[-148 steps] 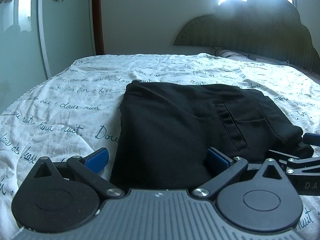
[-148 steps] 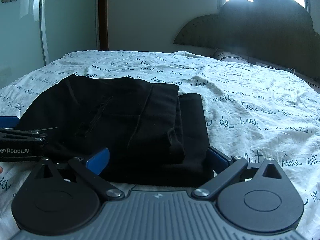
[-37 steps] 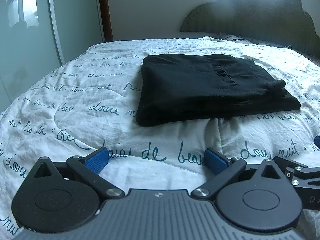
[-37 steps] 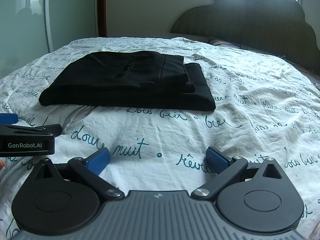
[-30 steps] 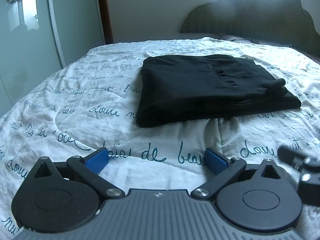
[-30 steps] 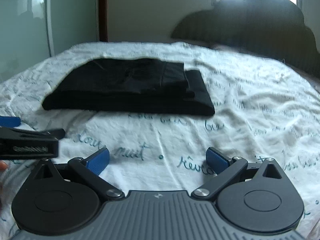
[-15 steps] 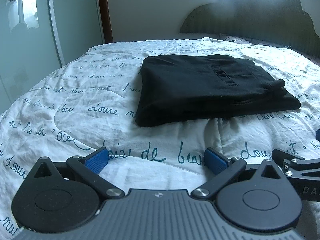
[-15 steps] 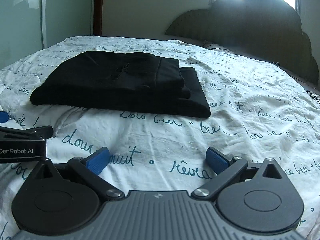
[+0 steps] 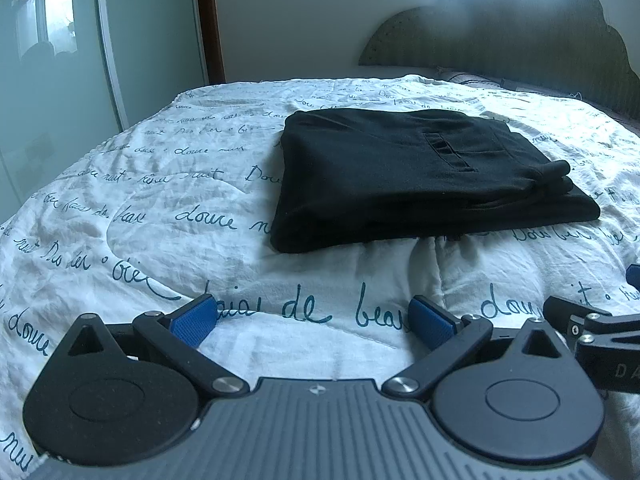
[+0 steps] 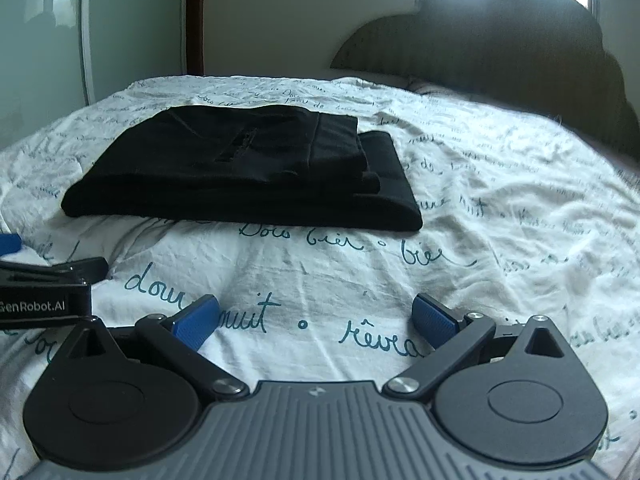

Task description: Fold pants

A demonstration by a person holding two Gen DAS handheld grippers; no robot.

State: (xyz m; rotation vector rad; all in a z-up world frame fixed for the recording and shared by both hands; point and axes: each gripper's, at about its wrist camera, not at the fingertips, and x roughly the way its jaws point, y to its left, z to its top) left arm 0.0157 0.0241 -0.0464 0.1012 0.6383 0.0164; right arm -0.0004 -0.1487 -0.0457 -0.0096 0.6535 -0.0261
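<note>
Folded black pants (image 9: 420,176) lie flat on a white quilt (image 9: 160,208) printed with blue script. The left gripper (image 9: 312,320) and right gripper (image 10: 314,320) hover near its front edge, both spread wide, holding nothing.

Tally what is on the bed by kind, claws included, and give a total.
Folded black pants: 1
Claws: 2, the left claw and the right claw, both open and empty, short of the pants
Total: 3, all over the white quilt with blue script

One folded pants (image 9: 404,176), two grippers (image 9: 314,320) (image 10: 316,322), one bed (image 9: 160,208), one headboard (image 9: 520,40).
</note>
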